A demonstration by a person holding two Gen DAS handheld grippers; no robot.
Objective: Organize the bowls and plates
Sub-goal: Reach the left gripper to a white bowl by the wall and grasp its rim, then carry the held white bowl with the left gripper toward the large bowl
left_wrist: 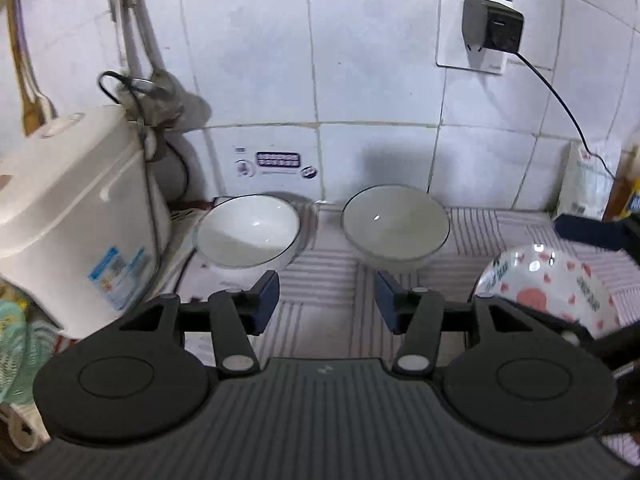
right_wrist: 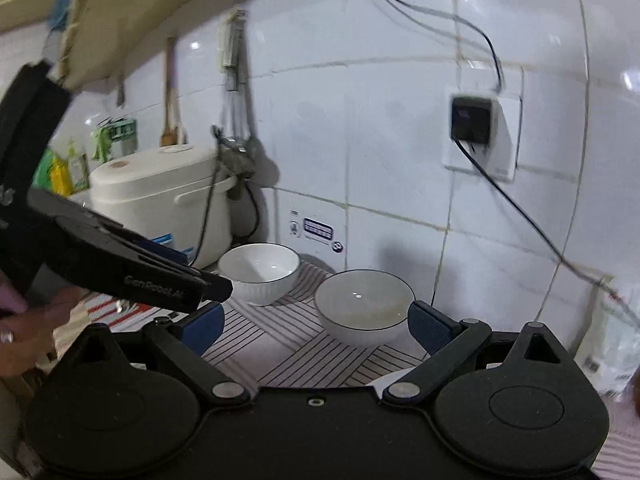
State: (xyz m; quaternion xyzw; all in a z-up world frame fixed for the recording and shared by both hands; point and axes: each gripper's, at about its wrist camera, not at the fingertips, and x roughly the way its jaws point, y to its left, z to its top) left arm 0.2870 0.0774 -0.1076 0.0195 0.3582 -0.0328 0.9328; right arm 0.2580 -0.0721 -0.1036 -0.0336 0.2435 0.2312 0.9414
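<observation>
Two plain white ceramic bowls w/ thin dark rims sit upright on a striped cloth-covered counter (left_wrist: 332,280), both near its back edge by the white tiled wall (left_wrist: 360,80). The left white bowl (left_wrist: 248,232) is toward the back-left corner, just beside a white rice cooker (left_wrist: 76,208); the right white bowl (left_wrist: 394,226) stands apart from it, nearer the middle of the back edge. Both look empty.

The left gripper (left_wrist: 326,300) hangs over the counter in front of the bowls, blue-padded jaws parted, nothing between them; the gap lines up w/ the space between the two bowls. The right gripper (right_wrist: 316,326) is also wide apart, empty, its right pad close in front of the right white bowl (right_wrist: 364,304) — touching or not, can't tell. In the right wrist view the left white bowl (right_wrist: 260,270) sits farther back, and the left gripper crosses in from the left edge w/ a hand (right_wrist: 28,320) under it.

A white bowl w/ pink hearts and spots (left_wrist: 548,288) shows at the right edge of the left wrist view, tilted; what carries it is unclear. A black plug adapter (left_wrist: 492,24) sits in a wall socket, black cable running down-right.
</observation>
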